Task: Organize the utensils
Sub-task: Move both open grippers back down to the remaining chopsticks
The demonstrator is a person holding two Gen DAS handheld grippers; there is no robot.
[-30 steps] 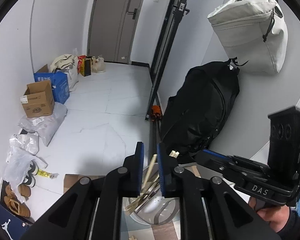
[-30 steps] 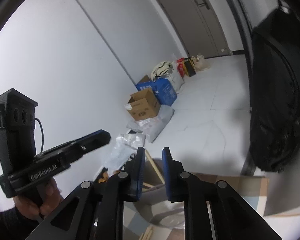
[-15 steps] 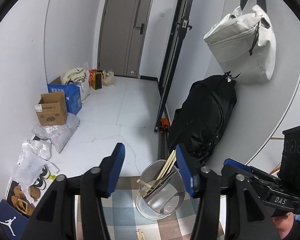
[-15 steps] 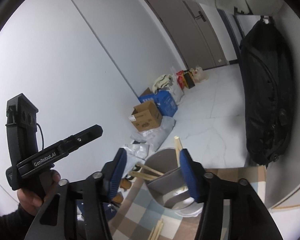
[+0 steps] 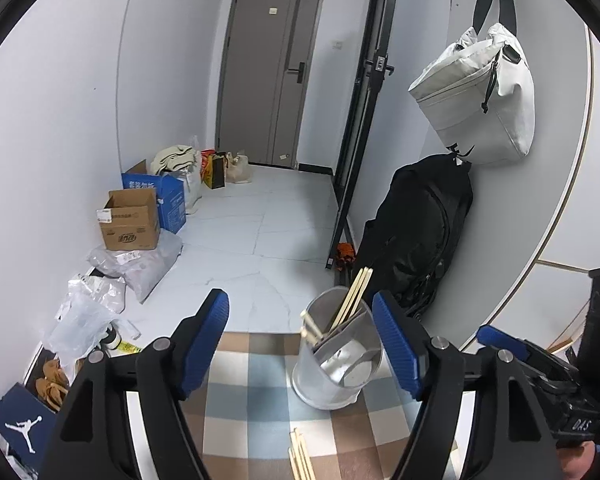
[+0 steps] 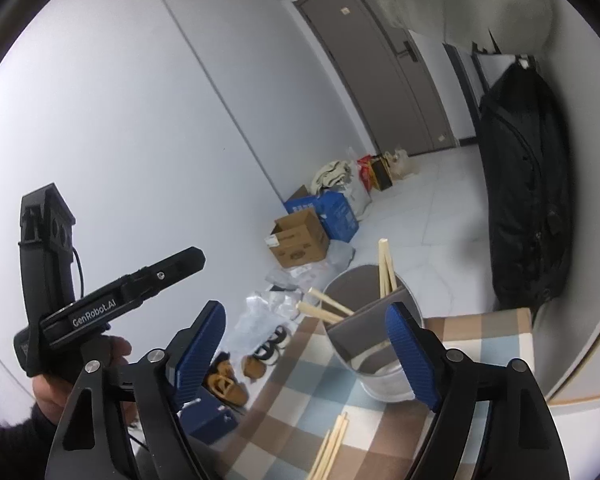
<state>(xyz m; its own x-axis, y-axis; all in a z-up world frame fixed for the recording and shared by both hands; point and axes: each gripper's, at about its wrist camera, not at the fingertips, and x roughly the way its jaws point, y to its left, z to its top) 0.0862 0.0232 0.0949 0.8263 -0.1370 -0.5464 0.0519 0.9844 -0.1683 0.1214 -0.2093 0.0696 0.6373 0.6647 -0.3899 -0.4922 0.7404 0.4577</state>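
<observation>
Where floor begins, backpack beside holder

My left gripper and right gripper are black with ribbed blue pads. The tablecloth is checked in pale blue, tan, brown and white; the utensil holder is silver-grey, and the chopsticks are pale wood. Beyond: grey door, white floor tiles, black backpack, off-white bag, blue box and brown cardboard box.
</observation>
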